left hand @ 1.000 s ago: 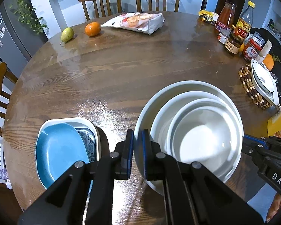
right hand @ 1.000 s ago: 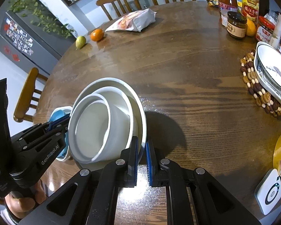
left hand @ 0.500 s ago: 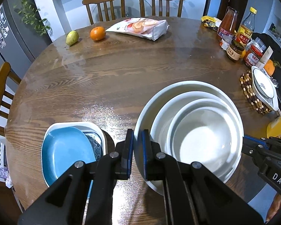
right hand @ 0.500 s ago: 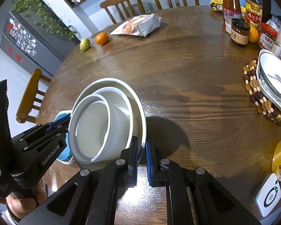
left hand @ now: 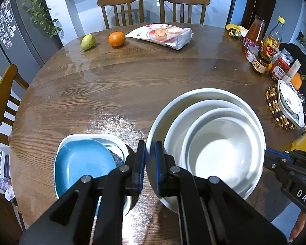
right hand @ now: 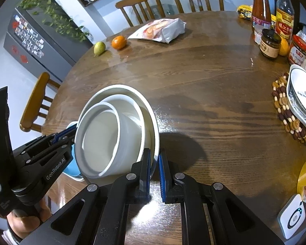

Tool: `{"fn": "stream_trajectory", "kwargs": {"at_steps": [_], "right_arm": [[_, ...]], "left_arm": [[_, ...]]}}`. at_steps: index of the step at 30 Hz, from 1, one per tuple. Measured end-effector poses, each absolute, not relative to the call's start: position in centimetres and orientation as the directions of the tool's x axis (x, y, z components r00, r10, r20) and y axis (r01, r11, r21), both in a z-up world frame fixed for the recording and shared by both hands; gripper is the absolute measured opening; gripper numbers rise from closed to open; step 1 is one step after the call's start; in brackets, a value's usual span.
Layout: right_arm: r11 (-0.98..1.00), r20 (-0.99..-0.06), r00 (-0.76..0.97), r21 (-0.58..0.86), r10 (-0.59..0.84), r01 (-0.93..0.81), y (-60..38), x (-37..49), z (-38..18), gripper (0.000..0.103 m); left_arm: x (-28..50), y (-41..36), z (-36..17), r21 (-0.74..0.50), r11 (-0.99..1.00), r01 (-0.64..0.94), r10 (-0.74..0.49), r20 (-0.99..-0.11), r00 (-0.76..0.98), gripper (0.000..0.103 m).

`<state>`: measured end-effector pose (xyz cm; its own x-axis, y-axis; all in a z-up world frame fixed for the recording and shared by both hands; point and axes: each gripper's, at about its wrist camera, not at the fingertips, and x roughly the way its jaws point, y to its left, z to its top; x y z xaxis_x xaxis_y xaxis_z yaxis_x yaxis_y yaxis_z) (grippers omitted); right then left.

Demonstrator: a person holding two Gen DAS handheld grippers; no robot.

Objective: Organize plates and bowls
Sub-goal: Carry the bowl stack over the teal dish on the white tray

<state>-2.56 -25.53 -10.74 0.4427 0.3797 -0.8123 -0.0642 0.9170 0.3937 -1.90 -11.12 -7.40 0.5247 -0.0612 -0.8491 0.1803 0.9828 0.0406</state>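
Three white bowls (left hand: 214,159) are nested, the largest outermost, and hang just over the round wooden table (left hand: 132,85), throwing a shadow on it. My left gripper (left hand: 150,151) is shut on the left rim of the largest bowl. My right gripper (right hand: 154,159) is shut on the opposite rim of the bowl stack (right hand: 112,134). Each gripper shows in the other's view: the right gripper (left hand: 275,161) and the left gripper (right hand: 65,136). To the left lies a blue plate (left hand: 81,163) inside a white square dish (left hand: 91,137), with a patterned dish partly hidden under it.
At the right edge, a white plate (right hand: 302,94) rests on a beaded trivet (right hand: 283,110). Bottles and jars (left hand: 261,47) crowd the far right. A pear (left hand: 88,42), an orange (left hand: 116,38) and a snack bag (left hand: 163,34) lie at the far side. Chairs ring the table.
Both grippers keep their hold on the bowl stack. The left view has risen and drawn back a little, so more of the table's far side and the chairs shows.
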Motion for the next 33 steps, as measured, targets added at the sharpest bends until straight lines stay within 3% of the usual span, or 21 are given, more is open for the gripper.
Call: {"fn": "stream_trajectory", "kwargs": {"at_steps": [33], "right_arm": [[0.904,-0.809,0.405,0.375,0.426,-0.204,-18.6,0.1,-9.2,0.012]], "left_arm": [[-1.4,-3.5,-6.0,0.041,0.998,0.042,0.011,-0.837,0.547,0.004]]}}
